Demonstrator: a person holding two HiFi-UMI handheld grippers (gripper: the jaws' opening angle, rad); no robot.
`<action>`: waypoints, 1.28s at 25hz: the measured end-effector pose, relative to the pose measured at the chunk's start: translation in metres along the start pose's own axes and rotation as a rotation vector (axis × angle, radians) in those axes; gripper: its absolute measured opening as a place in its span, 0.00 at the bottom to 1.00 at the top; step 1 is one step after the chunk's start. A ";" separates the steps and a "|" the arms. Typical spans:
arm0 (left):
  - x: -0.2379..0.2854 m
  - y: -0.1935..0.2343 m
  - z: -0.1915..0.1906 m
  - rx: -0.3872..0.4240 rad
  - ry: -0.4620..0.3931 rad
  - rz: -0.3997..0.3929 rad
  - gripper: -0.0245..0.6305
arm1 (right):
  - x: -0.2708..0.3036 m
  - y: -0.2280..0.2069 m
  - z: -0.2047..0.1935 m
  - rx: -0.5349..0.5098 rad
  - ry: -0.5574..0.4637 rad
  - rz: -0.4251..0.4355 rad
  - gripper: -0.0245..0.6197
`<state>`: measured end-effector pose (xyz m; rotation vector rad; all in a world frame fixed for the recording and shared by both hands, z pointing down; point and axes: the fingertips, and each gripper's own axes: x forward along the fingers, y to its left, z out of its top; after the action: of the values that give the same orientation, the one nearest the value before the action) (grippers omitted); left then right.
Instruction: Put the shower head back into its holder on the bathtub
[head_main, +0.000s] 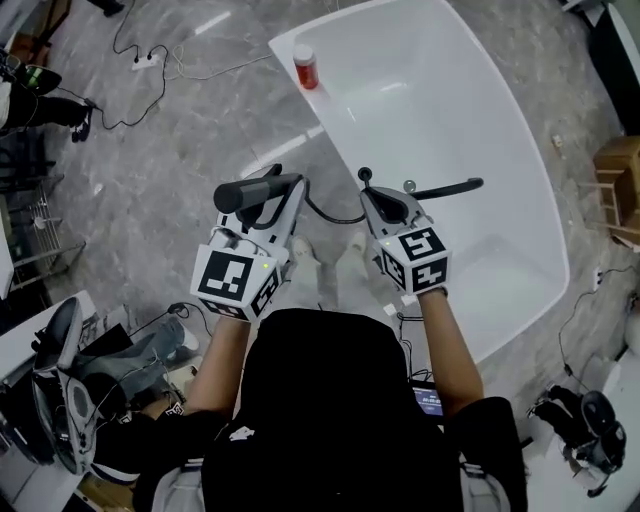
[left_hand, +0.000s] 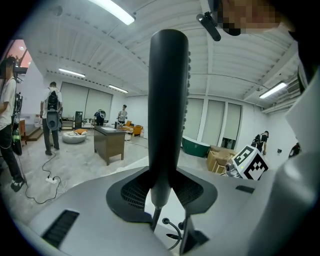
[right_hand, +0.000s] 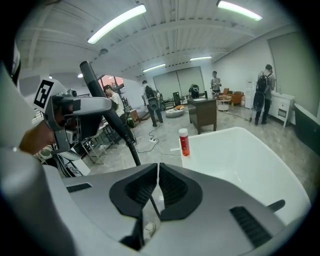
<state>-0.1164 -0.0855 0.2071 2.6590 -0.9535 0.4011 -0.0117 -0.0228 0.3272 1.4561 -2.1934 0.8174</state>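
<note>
Shower head (head_main: 255, 192): matte black, a long rounded bar with fine nubs down one edge. It is held off the tub, over the floor just beside the bathtub's near rim.
Hose (head_main: 325, 214): thin, smooth and black. It sags in a curve from the shower head's handle end across to the right tongs.
Bathtub (head_main: 480, 120): glossy white, with smooth walls and rounded corners. A red bottle (head_main: 305, 68) with a white cap stands on its far rim.
Floor (head_main: 180, 130): grey, marbled and polished, with loose cables trailing over it.
Left tongs (head_main: 280, 195): jaws set wide, ribbed black pads pressed on either side of the shower head's handle, which stands up between them in the left gripper view.
Right tongs (head_main: 375, 200): jaws all but together, pinching the hose.
Forearms (head_main: 450, 340): both bare and stretched forward side by side, with the tongs angled towards each other and tipped a little down.
Hard to make out: both hands sit behind the marker cubes (head_main: 415, 258). A black knob (head_main: 365, 175), a chrome stub (head_main: 408, 186) and a black lever (head_main: 450, 188) cluster by the right tongs, and I cannot tell which is the holder. The hose's far end is hidden under the right tongs.
</note>
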 end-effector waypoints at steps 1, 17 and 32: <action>0.003 -0.001 -0.008 -0.001 0.013 -0.009 0.26 | 0.002 0.000 -0.005 0.007 0.006 0.001 0.08; 0.052 -0.004 -0.121 -0.035 0.200 -0.103 0.26 | 0.041 -0.027 -0.093 0.128 0.136 -0.040 0.08; 0.081 -0.010 -0.234 -0.073 0.305 -0.158 0.26 | 0.086 -0.054 -0.209 0.241 0.265 -0.136 0.08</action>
<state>-0.0875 -0.0414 0.4492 2.4899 -0.6477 0.6954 0.0039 0.0375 0.5508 1.4880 -1.8306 1.1841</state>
